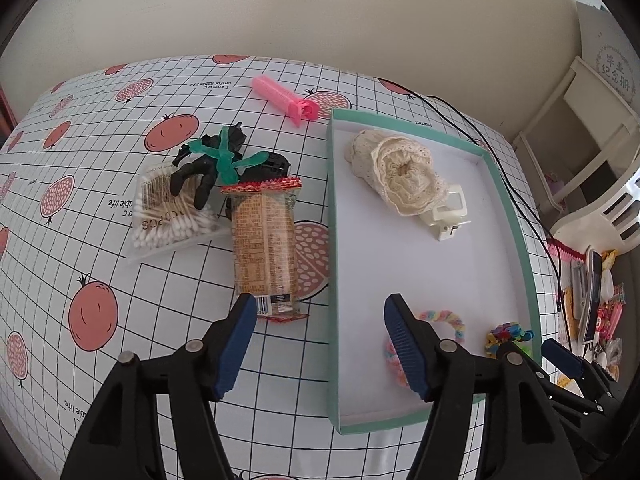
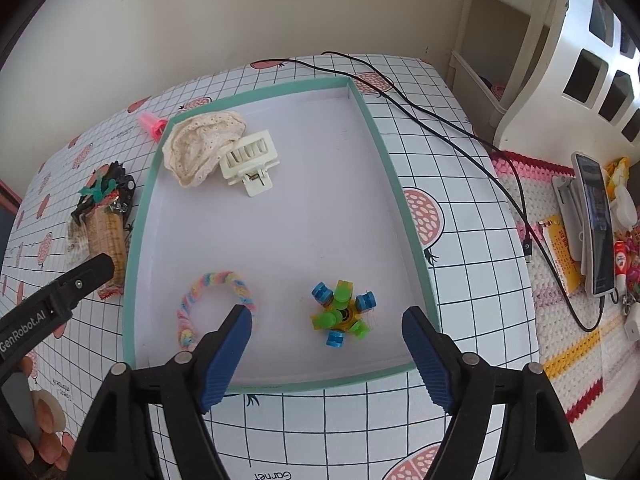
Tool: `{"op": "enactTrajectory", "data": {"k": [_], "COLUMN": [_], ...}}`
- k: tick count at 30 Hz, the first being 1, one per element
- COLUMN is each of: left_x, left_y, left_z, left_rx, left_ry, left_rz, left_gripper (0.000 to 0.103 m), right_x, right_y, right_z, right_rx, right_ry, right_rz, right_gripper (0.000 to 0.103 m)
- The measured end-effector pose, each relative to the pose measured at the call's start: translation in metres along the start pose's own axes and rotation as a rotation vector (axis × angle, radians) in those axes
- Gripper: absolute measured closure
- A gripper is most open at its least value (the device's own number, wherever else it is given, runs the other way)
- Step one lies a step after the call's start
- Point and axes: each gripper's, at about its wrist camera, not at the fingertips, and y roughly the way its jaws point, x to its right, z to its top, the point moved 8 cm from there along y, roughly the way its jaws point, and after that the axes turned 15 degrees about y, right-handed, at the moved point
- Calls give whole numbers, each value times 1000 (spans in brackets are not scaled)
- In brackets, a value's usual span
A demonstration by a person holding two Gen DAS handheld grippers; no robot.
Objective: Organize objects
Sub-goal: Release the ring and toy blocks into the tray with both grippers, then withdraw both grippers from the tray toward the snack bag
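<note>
Both hand-held grippers hang above a table, jaws spread and empty. The left gripper (image 1: 320, 340) straddles the near left wall of the green-rimmed tray (image 1: 331, 240); the right gripper (image 2: 326, 354) faces the tray's near wall from the other side. Four items lie inside the tray: one lace scrunchie (image 2: 200, 148), one cream hair claw (image 2: 250, 160), one pastel braided loop (image 2: 216, 304) and one multicoloured spinner toy (image 2: 342, 312). Five remain outside on the cloth, all left of the tray: one snack packet (image 1: 264, 248), one bag of cotton swabs (image 1: 172, 216), one black toy (image 1: 224, 164) with a green figure (image 1: 226, 156) on it, and one pink roller (image 1: 284, 98). The packet lies just ahead of the left finger (image 1: 236, 344), its long axis pointing away from the gripper and parallel to the tray wall; the left gripper is much the nearer and probably takes it next.
</note>
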Motion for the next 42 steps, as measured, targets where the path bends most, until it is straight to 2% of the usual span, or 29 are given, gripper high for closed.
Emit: {"op": "enactTrajectory", "data": {"k": [8, 14, 17, 22, 33, 42], "left_x": [-9, -13, -16, -19, -19, -28], "left_y": [0, 1, 1, -3, -13, -41], "left_z": [-1, -3, -3, 1, 0, 4], "left_rx": [2, 2, 7, 32, 33, 81], "left_ry": [-11, -12, -12, -12, -16, -39], "left_rz": [27, 42, 60, 69, 61, 2], "left_gripper": [22, 17, 5, 4, 3, 3], "right_x": [1, 2, 2, 2, -4, -28], "right_y": [1, 2, 2, 3, -9, -46], "right_z": [0, 0, 0, 0, -1, 5], "right_rx": [2, 4, 4, 3, 9, 71], "right_ry": [6, 11, 12, 14, 9, -14], "right_rz": [8, 7, 10, 11, 6, 48], "right_gripper": [5, 0, 0, 0, 0, 0]}}
